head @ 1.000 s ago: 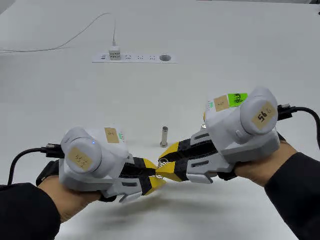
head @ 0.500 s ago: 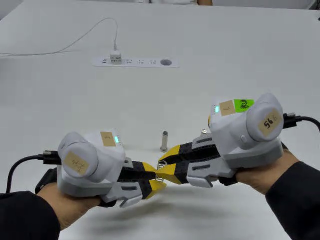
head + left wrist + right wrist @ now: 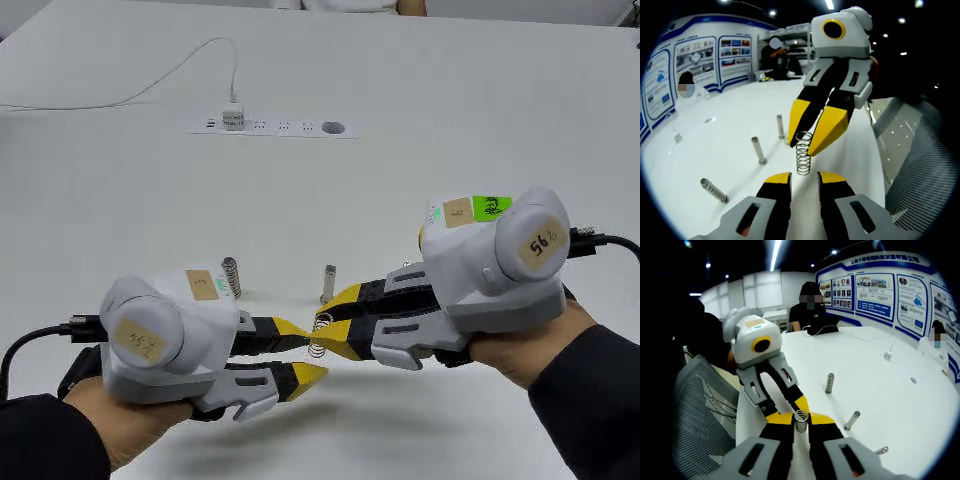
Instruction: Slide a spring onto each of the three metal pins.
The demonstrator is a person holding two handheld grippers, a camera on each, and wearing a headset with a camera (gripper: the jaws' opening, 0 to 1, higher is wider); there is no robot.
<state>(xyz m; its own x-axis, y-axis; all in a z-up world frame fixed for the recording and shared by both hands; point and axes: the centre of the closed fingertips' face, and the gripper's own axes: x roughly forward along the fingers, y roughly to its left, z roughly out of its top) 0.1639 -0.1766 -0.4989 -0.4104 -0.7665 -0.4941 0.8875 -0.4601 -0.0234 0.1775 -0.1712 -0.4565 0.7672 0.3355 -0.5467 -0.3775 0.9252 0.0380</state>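
Right hand-held gripper [image 3: 323, 325] clamps coiled steel spring [image 3: 319, 336], roughly upright | left hand-held gripper [image 3: 308, 352] — jaws apart | bare metal pin [image 3: 328, 283] just beyond — right nearer

Yellow-and-black jaws, white table [image 3: 450, 100]

I am working over a wide white table [image 3: 450, 120], matte and evenly lit. A white power strip [image 3: 270, 127] lies flat on it toward the far side. A white charger [image 3: 233, 115] sits plugged in near the power strip's left end, and a thin white cable [image 3: 150, 80] curls from it away to the left. Beyond the power strip, past the table, the right gripper view shows a white wall hung with blue-trimmed display boards [image 3: 880, 287] and a person in dark clothes [image 3: 812, 307]. A long ceiling light [image 3: 775, 255] glows in a dark ceiling. On the table's side opposite the power strip stands a grey mesh chair [image 3: 700, 405].
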